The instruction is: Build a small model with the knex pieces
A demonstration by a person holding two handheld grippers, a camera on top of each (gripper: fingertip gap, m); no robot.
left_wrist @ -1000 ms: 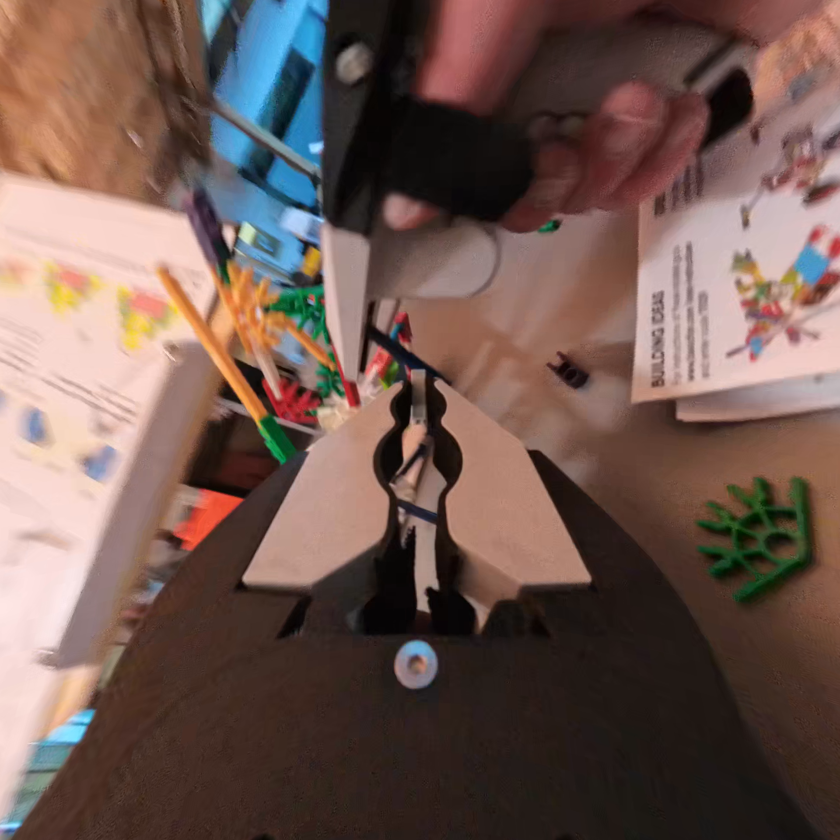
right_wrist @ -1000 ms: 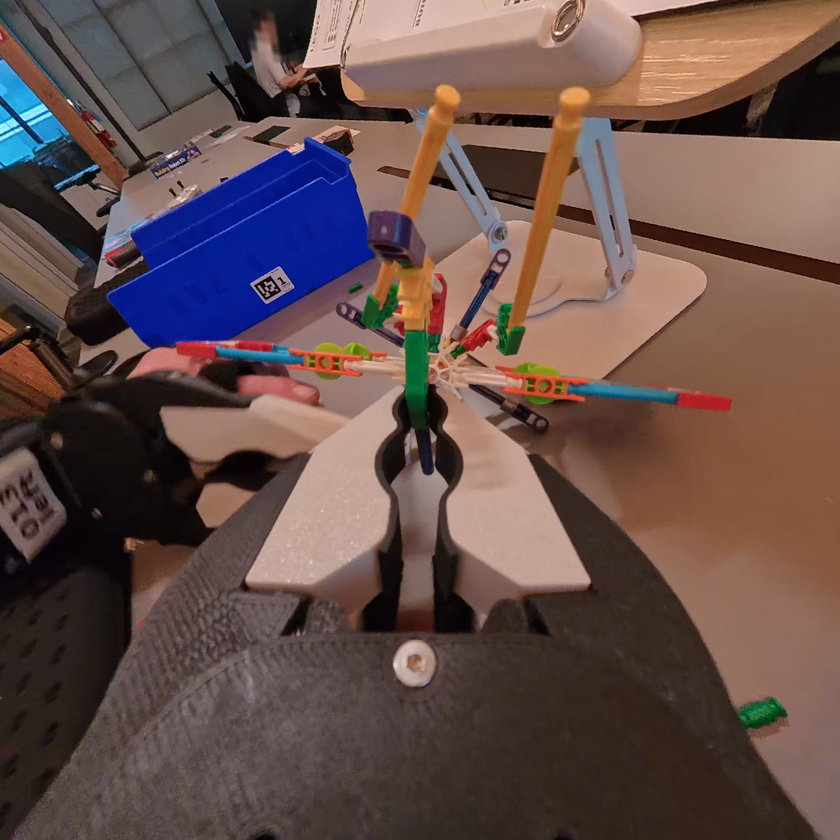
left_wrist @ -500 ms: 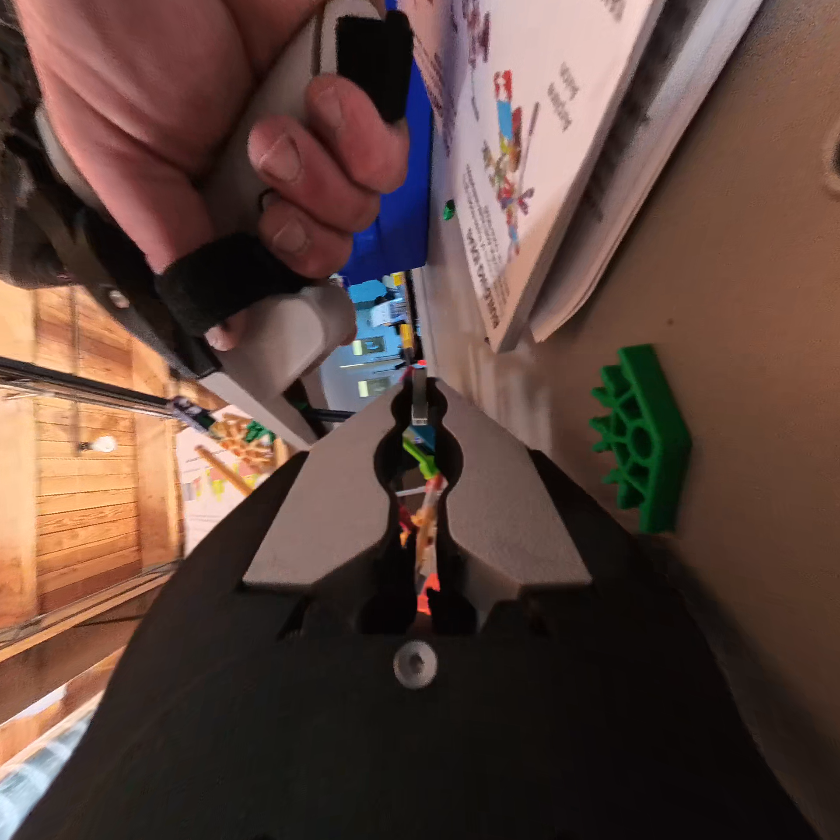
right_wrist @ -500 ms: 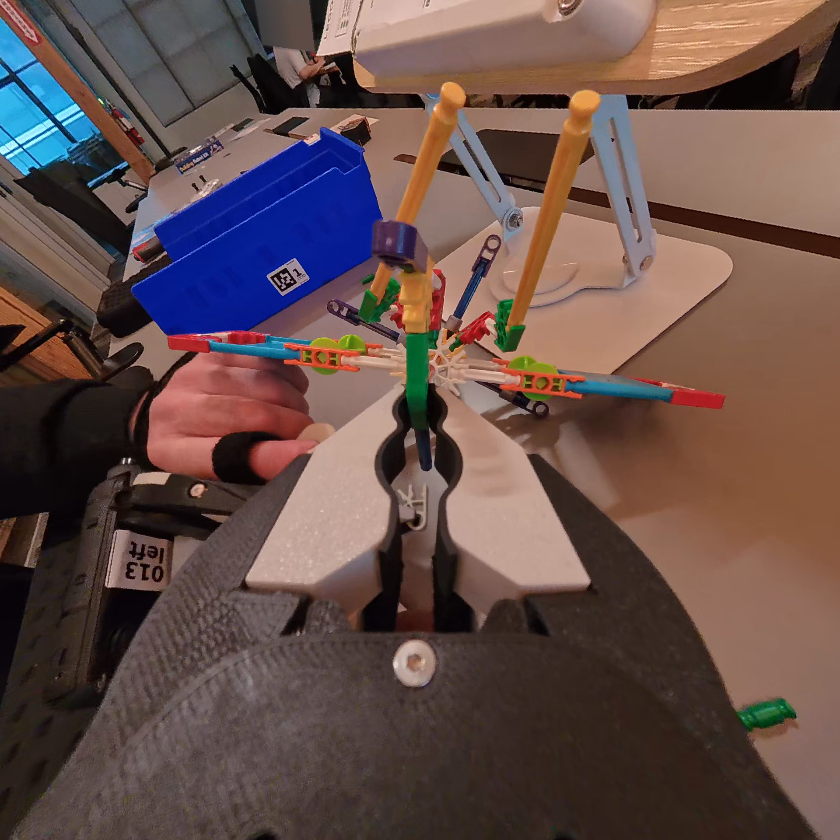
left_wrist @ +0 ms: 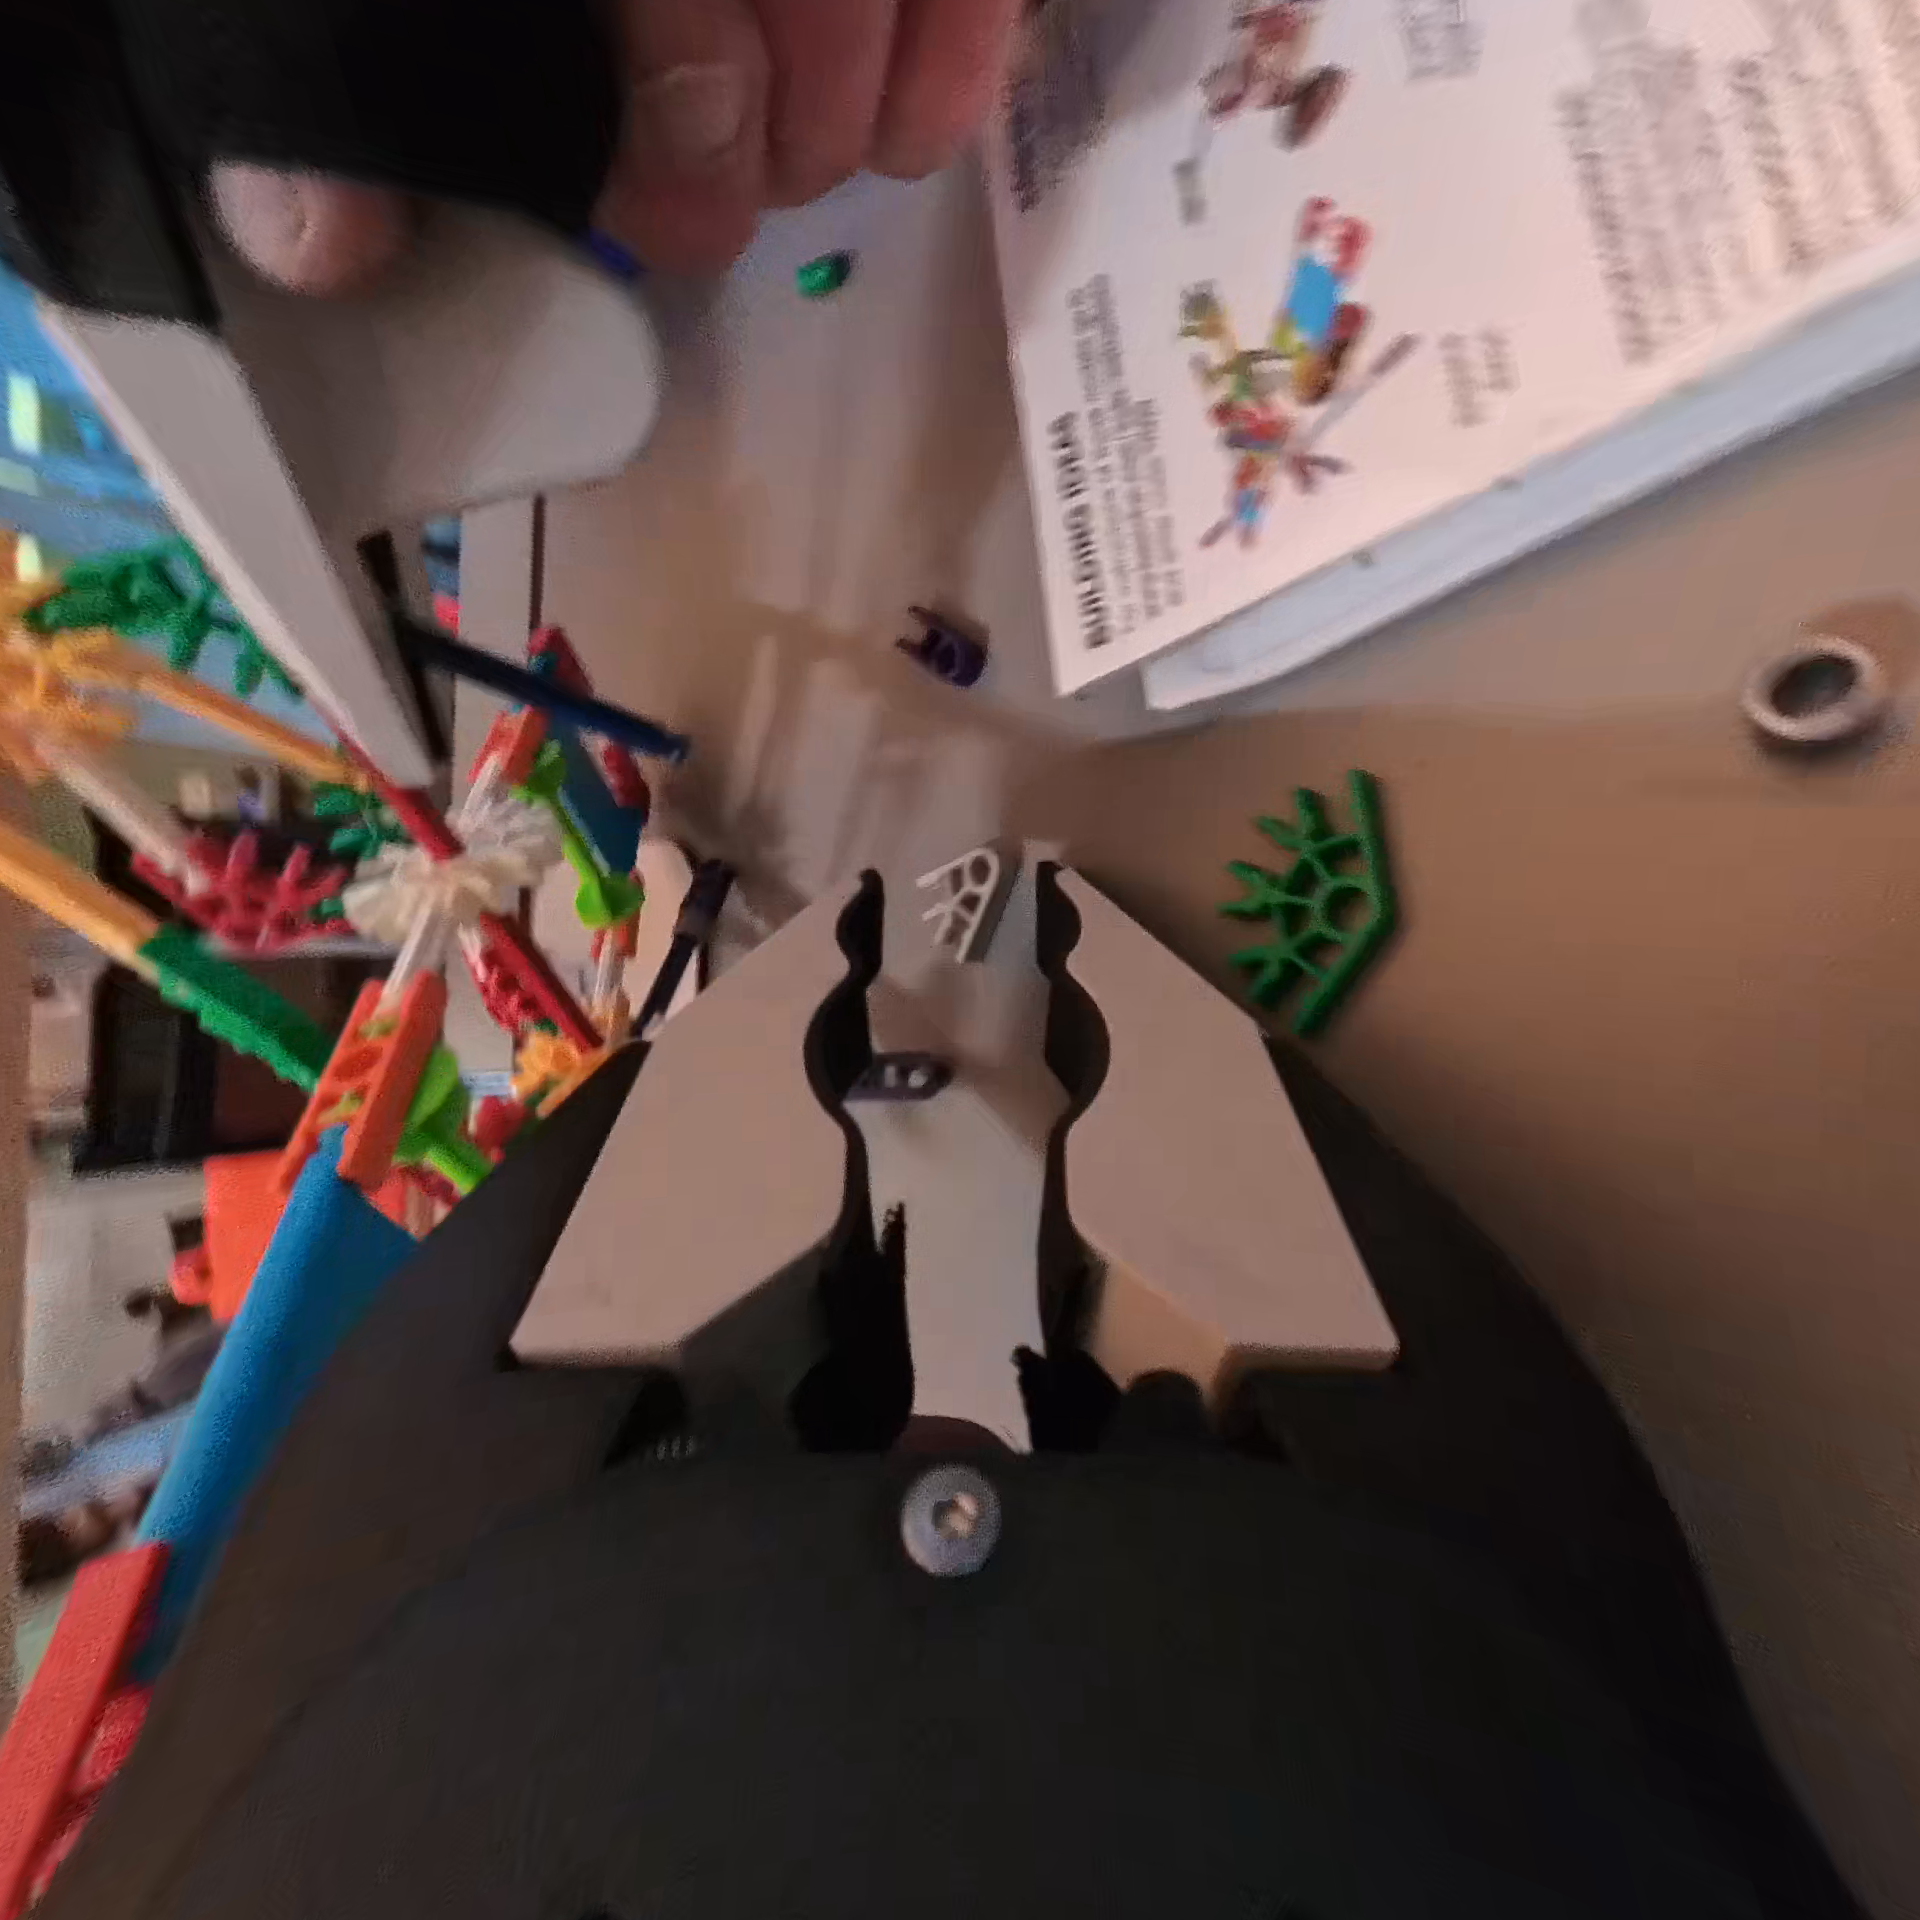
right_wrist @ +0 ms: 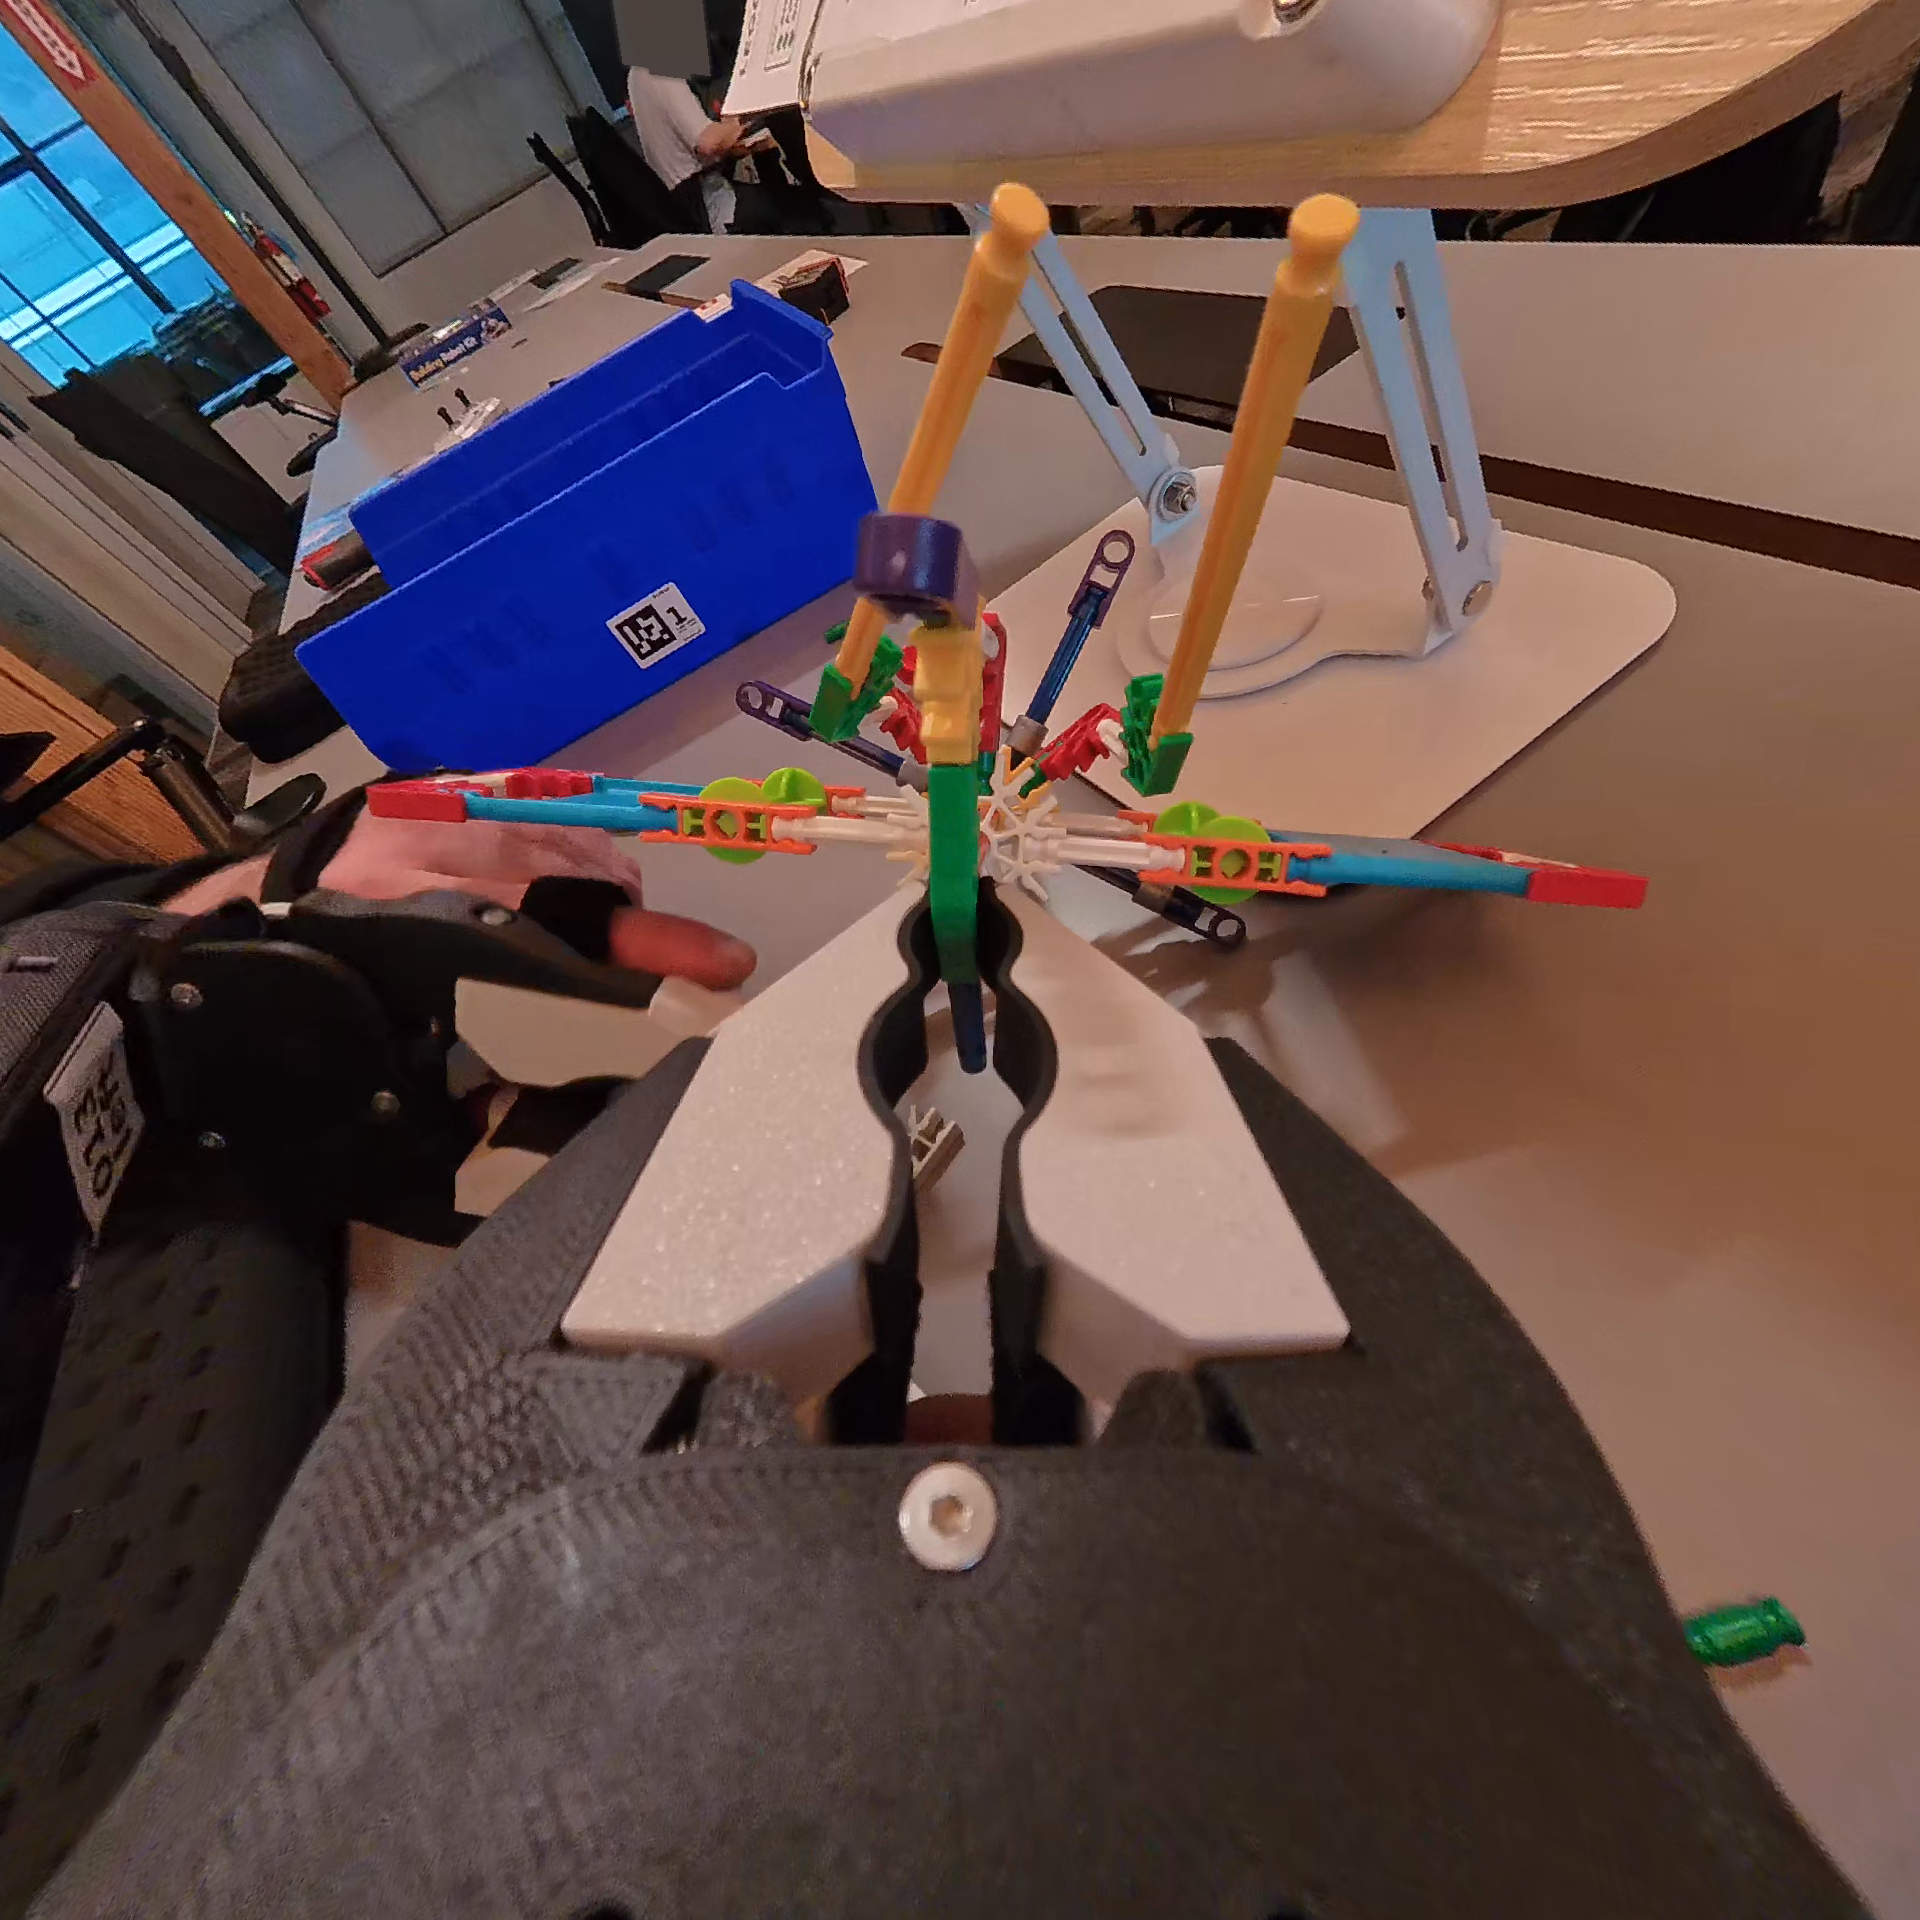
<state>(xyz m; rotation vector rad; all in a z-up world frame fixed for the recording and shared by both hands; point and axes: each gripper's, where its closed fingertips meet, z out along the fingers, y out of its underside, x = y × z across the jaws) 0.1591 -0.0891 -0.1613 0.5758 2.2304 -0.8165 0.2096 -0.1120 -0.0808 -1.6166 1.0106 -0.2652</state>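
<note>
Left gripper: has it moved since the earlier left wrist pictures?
Yes. The left gripper has shifted toward the green connector, which now lies much nearer its fingertips; its jaws have opened.

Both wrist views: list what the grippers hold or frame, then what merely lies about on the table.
At the grippers:
- toy model, its green rod clamped by the right gripper
- grey connector, between the fingers of the open left gripper

Lying about:
- green connector
- purple clip
- booklet
- blue bin
- white stand
</note>
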